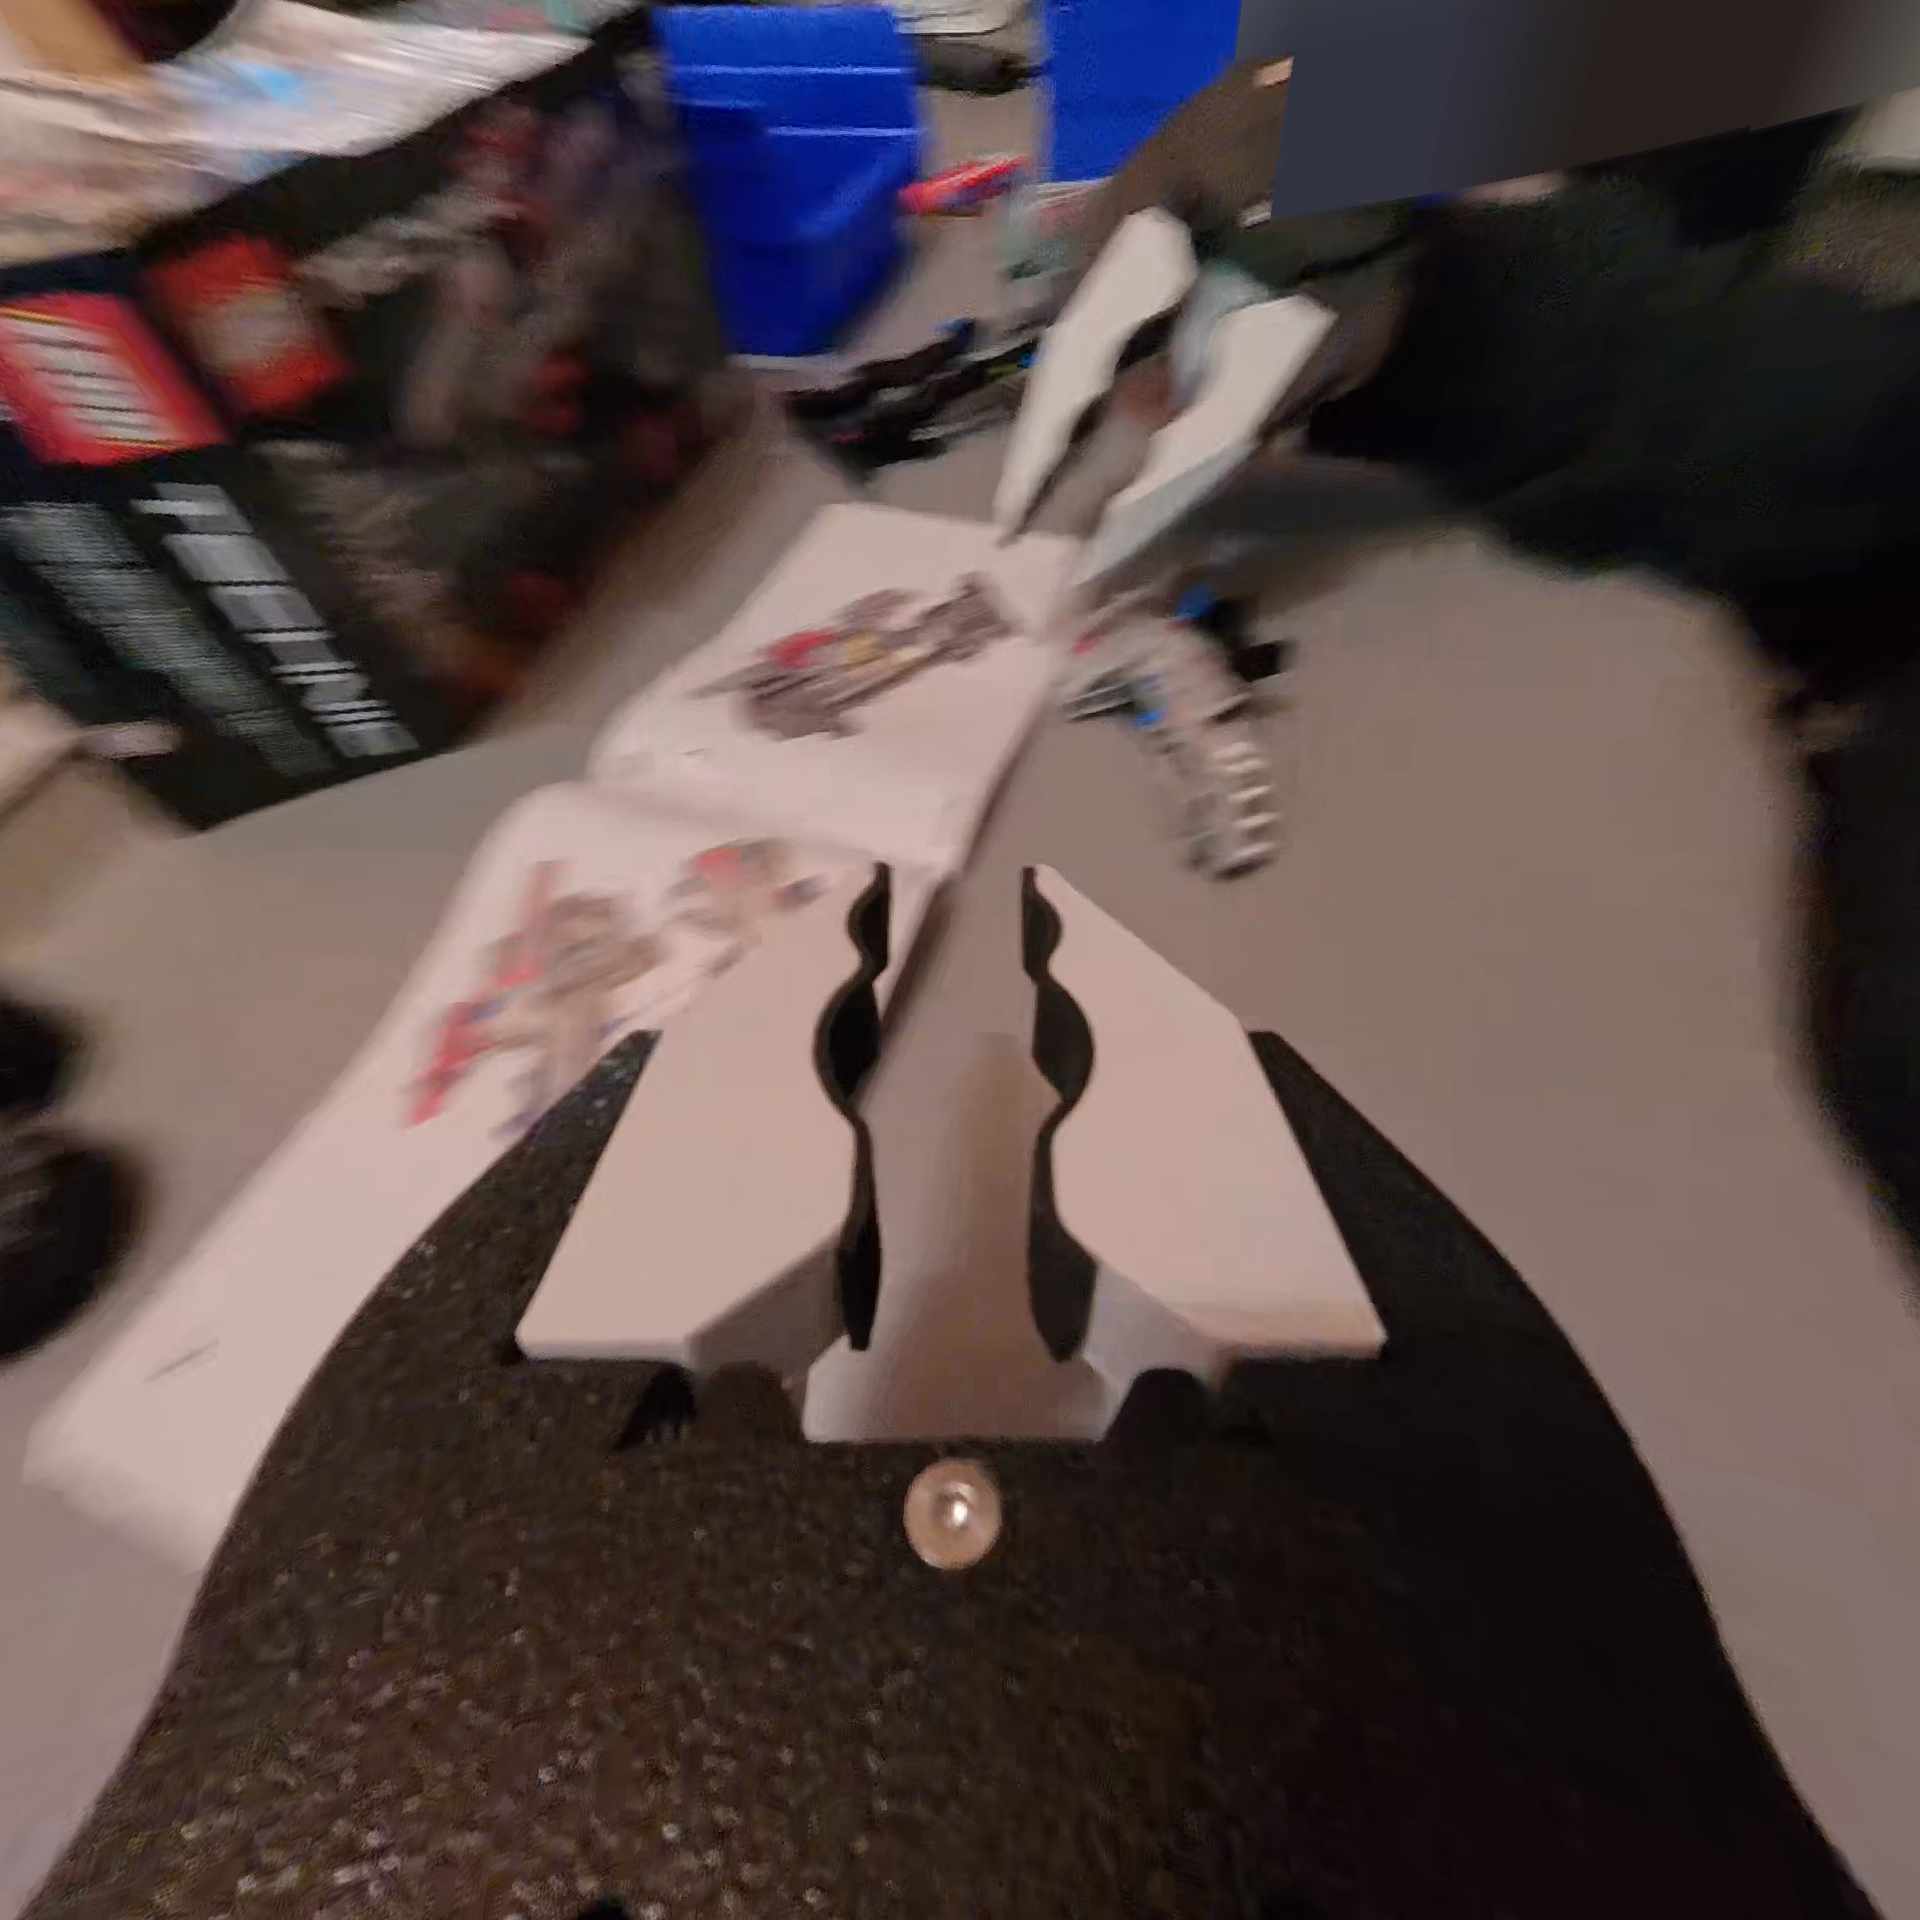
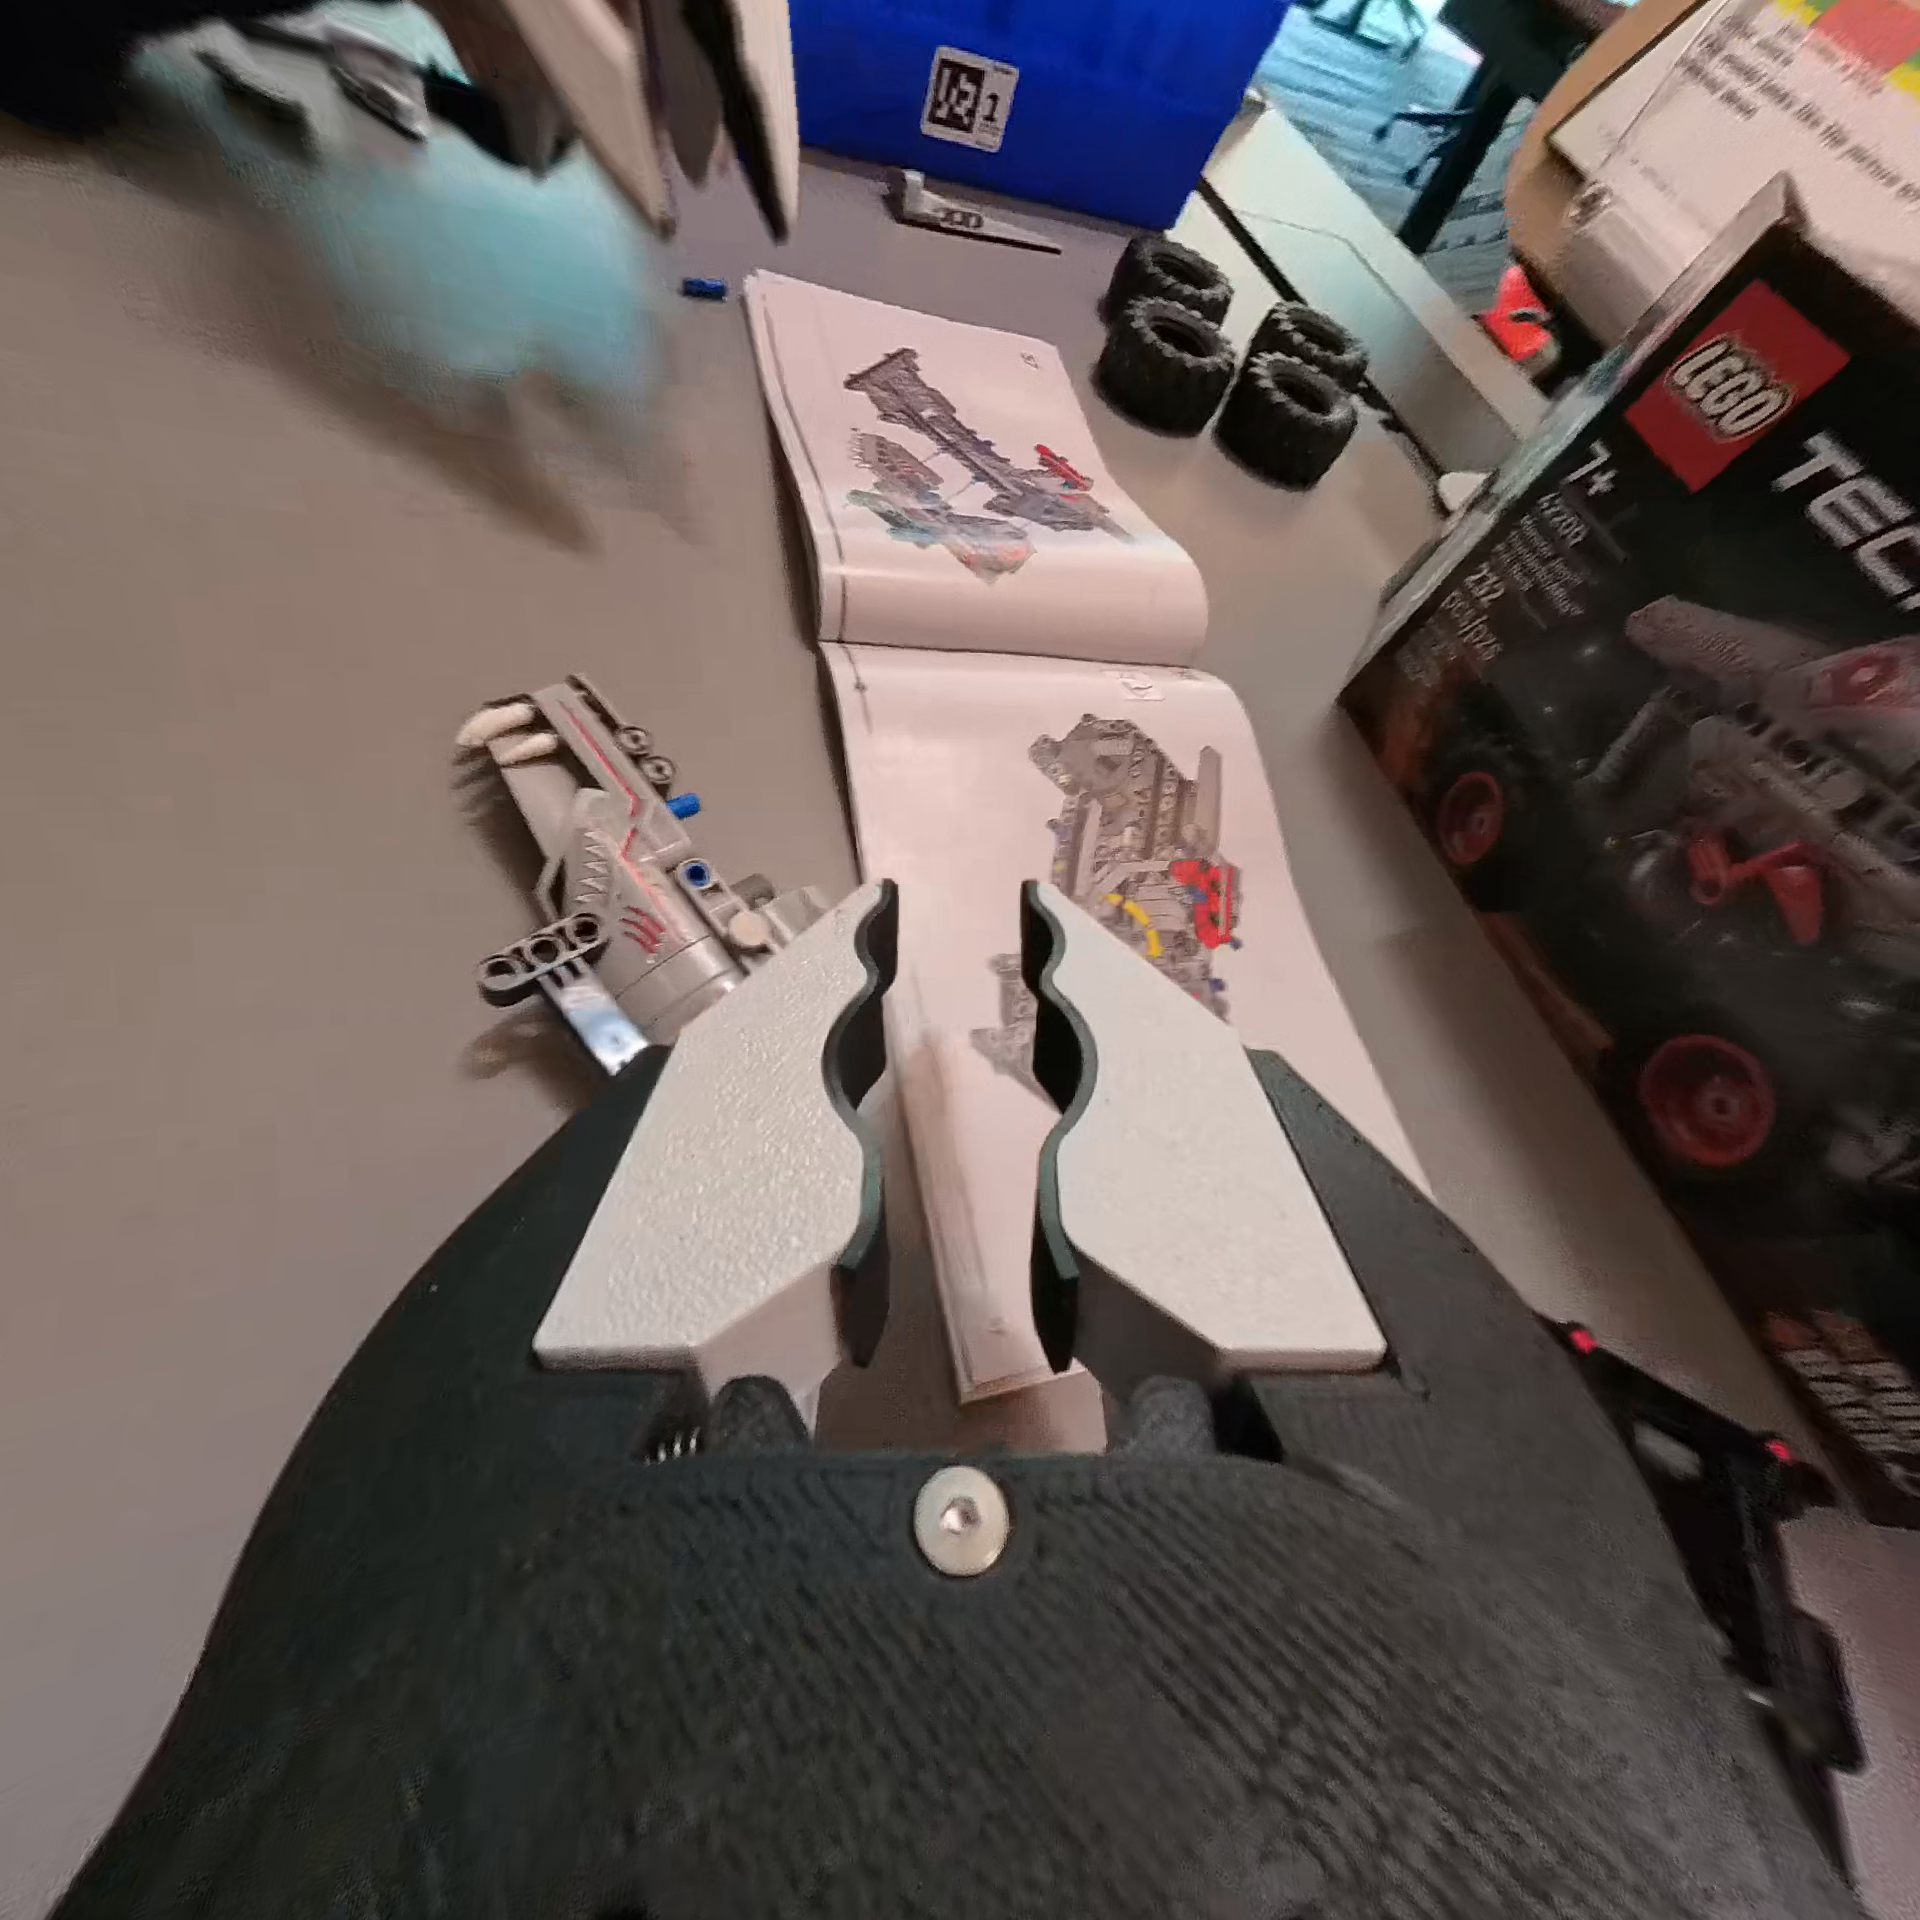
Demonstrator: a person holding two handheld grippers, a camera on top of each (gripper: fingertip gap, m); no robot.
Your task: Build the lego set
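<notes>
A grey lego assembly (image 2: 613,862) with red stripes and blue pins lies on the grey table, left of the open instruction booklet (image 2: 987,540). My right gripper (image 2: 958,904) is open and empty, hovering over the booklet's near page, just right of the assembly. My left gripper (image 1: 956,883) is open and empty above the booklet (image 1: 831,665); this view is blurred. The assembly (image 1: 1205,748) shows there to the right, with the right gripper (image 1: 1049,530) above it. The left gripper (image 2: 717,223) shows blurred at the top of the right wrist view.
Several black tyres (image 2: 1231,374) sit beyond the booklet. The black set box (image 2: 1683,727) stands at the right, also in the left wrist view (image 1: 260,499). Blue bins (image 2: 1039,94) stand at the back. A small blue pin (image 2: 702,288) and a grey piece (image 2: 956,213) lie near them. The grippers' ends are close to 15 cm from one another.
</notes>
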